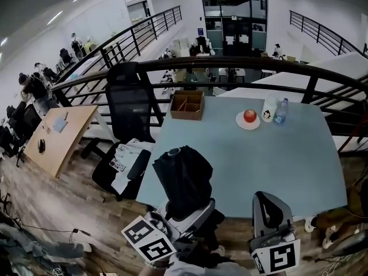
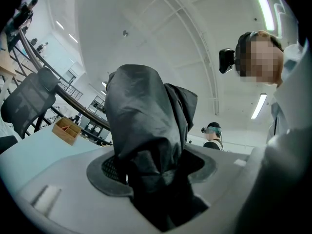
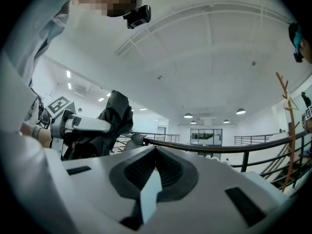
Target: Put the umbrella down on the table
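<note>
One black umbrella (image 1: 183,177) in the left gripper (image 1: 192,214) (right gripper (image 1: 264,203) closed, empty).

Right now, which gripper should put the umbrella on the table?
The left gripper: it is shut on the umbrella by the table's near edge. The right gripper is shut and empty.

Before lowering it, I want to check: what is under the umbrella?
The umbrella, clamped in the left gripper, is above the near edge of the table. Its fabric covers whatever lies directly beneath.
</note>
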The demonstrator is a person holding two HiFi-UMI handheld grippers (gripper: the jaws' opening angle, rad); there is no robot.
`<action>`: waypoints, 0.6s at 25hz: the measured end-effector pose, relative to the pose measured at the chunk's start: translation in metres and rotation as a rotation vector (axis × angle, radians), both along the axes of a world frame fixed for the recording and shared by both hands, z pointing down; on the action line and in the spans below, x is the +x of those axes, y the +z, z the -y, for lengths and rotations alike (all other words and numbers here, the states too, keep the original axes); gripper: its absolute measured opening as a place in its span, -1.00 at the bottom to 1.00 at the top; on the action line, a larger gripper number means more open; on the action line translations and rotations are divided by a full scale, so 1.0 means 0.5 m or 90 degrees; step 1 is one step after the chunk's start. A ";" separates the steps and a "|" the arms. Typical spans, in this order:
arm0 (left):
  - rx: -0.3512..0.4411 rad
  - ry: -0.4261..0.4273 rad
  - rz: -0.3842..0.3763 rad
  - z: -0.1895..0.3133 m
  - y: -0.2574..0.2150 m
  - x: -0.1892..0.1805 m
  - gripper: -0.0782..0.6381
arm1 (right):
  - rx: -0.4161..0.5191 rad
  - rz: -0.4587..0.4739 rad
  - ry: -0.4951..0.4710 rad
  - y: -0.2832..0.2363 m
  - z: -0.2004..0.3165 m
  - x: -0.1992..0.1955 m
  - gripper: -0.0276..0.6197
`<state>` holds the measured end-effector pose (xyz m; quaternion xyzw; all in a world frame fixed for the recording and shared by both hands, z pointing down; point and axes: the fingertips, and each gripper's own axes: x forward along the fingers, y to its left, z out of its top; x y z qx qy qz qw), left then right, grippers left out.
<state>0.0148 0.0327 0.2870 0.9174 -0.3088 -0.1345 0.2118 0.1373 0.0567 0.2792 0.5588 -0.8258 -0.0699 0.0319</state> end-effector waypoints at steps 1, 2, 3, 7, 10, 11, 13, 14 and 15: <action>-0.001 -0.003 0.002 0.000 0.002 0.003 0.02 | -0.003 0.002 -0.004 0.004 0.000 0.002 -0.92; -0.004 -0.007 0.004 -0.001 0.005 0.005 0.02 | -0.007 0.003 -0.007 0.007 0.000 0.004 -0.92; -0.006 -0.010 0.005 0.000 0.008 0.006 0.02 | -0.010 0.004 -0.009 0.011 -0.001 0.006 -0.92; -0.013 -0.018 0.009 0.007 0.019 0.011 0.02 | -0.020 0.007 -0.013 0.025 0.005 0.016 -0.92; -0.015 -0.023 0.011 0.021 0.025 0.011 0.02 | -0.022 0.006 -0.013 0.032 0.012 0.018 -0.92; -0.016 -0.023 0.012 0.025 0.024 0.012 0.02 | -0.023 0.004 -0.012 0.030 0.014 0.021 -0.92; -0.017 -0.018 0.013 0.036 0.019 0.019 0.02 | -0.023 0.005 -0.006 0.026 0.021 0.029 -0.92; -0.016 -0.015 0.015 0.042 0.017 0.023 0.02 | -0.024 0.007 -0.002 0.026 0.028 0.033 -0.92; -0.015 -0.012 0.016 0.050 0.017 0.026 0.02 | -0.024 0.009 0.001 0.028 0.037 0.035 -0.92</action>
